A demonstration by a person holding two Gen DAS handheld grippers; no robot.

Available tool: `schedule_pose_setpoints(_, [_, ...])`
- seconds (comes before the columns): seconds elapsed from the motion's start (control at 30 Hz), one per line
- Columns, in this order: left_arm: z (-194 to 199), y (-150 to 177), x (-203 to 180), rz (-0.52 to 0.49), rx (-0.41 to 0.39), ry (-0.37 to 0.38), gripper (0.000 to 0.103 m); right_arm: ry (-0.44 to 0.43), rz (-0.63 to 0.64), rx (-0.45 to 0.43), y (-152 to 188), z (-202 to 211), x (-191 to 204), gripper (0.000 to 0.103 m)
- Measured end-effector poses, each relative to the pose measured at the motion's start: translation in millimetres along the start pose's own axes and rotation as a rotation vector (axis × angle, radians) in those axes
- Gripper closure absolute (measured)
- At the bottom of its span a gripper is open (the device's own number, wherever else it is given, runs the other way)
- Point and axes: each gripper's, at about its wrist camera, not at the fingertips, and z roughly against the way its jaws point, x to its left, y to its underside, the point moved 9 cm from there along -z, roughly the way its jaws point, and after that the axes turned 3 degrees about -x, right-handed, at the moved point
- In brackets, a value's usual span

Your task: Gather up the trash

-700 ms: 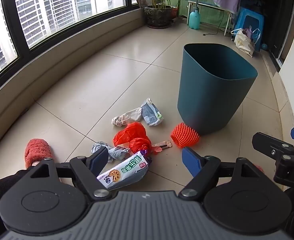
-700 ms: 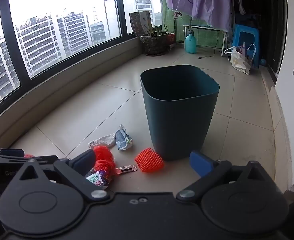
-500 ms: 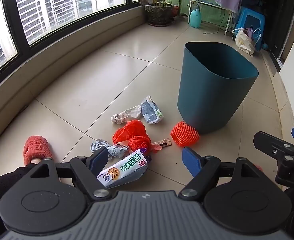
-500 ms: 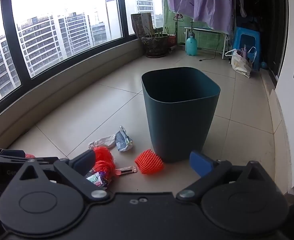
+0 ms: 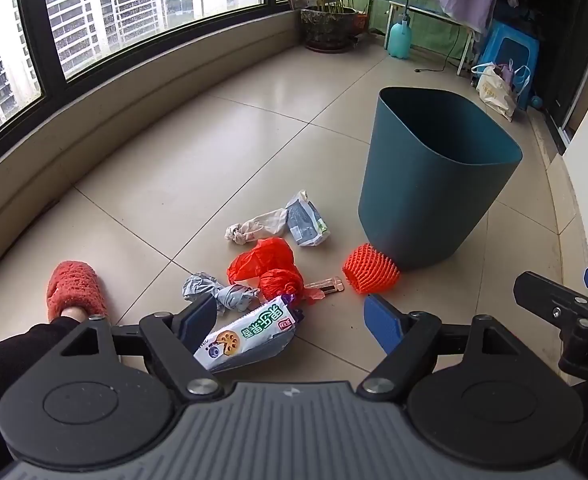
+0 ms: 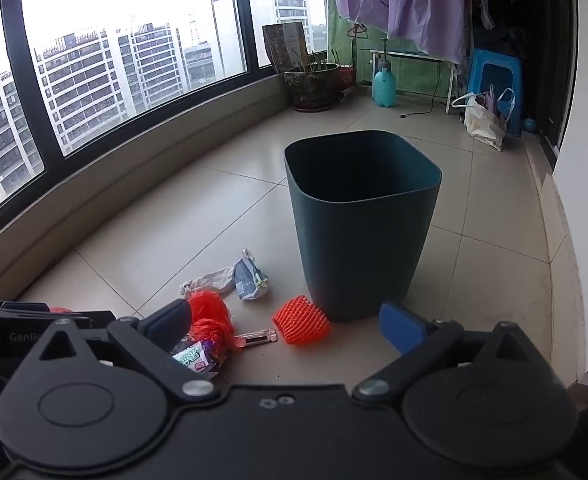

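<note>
Dark teal waste bin [image 5: 434, 184] stands upright on the tiled floor [image 5: 173, 168], mouth open, ahead and to the right of the litter; its inside bottom is not visible from either wrist view.

Litter lies in a loose cluster left of the bin's foot. Orange foam fruit net [image 5: 370, 274] sits just beside the bin base, possibly touching; contact cannot be settled. Red plastic bag [image 5: 267, 266] in the middle, crumpled grey paper [image 5: 221, 292] to its left, a white-grey pouch [image 5: 306, 222] and a twisted pale rag [image 5: 255, 228] farther off, a small pink strip [image 5: 328, 285] between bag and net.

Snack wrapper [image 5: 249, 332], white with green print, is nearest. It lies directly under the left gripper [image 5: 294, 318], off-centre toward the left finger, long axis running diagonally from near-left to far-right. Its near end is cut off by the gripper body.

Left gripper: jaws spread wide, nothing clamped; whether the left pad touches the wrapper cannot be told. Right gripper [image 6: 289, 320]: also spread wide, empty, aimed toward the net and bin; in its view the wrapper [image 6: 191, 358] is mostly hidden behind its left finger.

Judgement: left hand is nearer the wrapper; the coming grasp likely needs a shift left to centre it across the short axis.

A red slipper [image 5: 75, 290] at lower left.
</note>
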Motion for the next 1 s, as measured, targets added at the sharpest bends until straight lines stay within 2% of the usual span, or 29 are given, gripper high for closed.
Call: schedule_pose_setpoints(1.0, [8.4, -0.9, 0.2, 0.013, -0.021, 0.036, 0.022, -0.006, -0.017, 0.014, -0.4, -2.7, -1.9, 0.007])
